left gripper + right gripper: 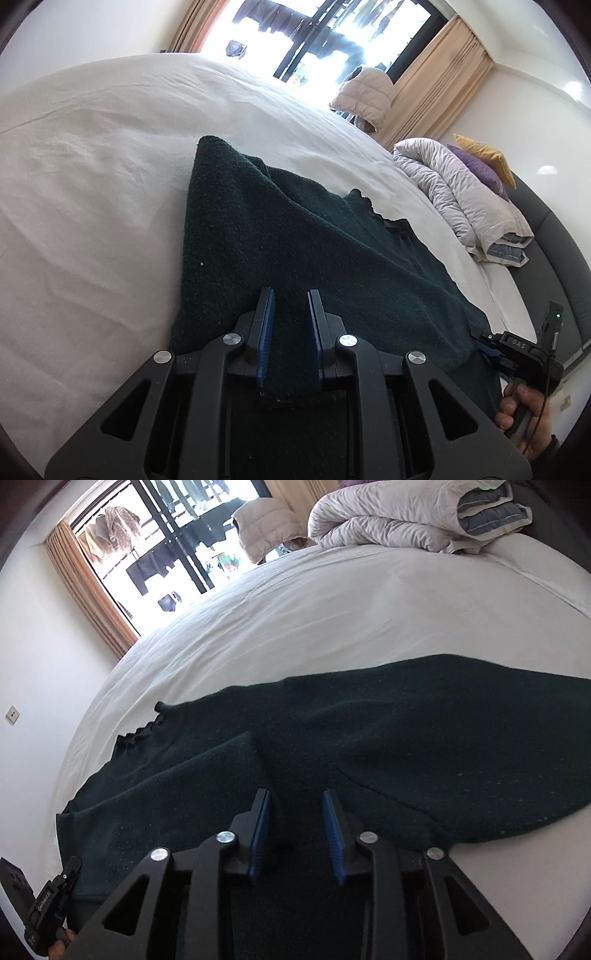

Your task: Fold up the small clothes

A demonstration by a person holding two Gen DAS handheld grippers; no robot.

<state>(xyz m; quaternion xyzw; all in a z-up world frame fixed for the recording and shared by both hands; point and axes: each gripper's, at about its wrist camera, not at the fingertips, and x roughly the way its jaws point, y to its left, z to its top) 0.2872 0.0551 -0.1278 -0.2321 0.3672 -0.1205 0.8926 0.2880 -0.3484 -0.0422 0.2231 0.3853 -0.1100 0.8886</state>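
Observation:
A dark green knitted sweater (295, 240) lies spread on a white bed sheet (92, 203), with a frilled collar edge showing. My left gripper (290, 295) hovers low over its near edge with the blue pads apart and only sweater fabric seen between them. In the right wrist view the same sweater (369, 746) stretches across the bed, with a sleeve folded over its body at the left. My right gripper (295, 795) is open just above the sweater's near edge. Each gripper shows at the other view's edge: the right one (517, 347) and the left one (51, 904).
A rolled grey-white duvet (461, 199) with purple and yellow pillows (484, 162) lies at the head of the bed, against a dark headboard (561, 258). A beige padded jacket (365, 96) sits by the window with tan curtains (436, 85). White sheet (332, 609) surrounds the sweater.

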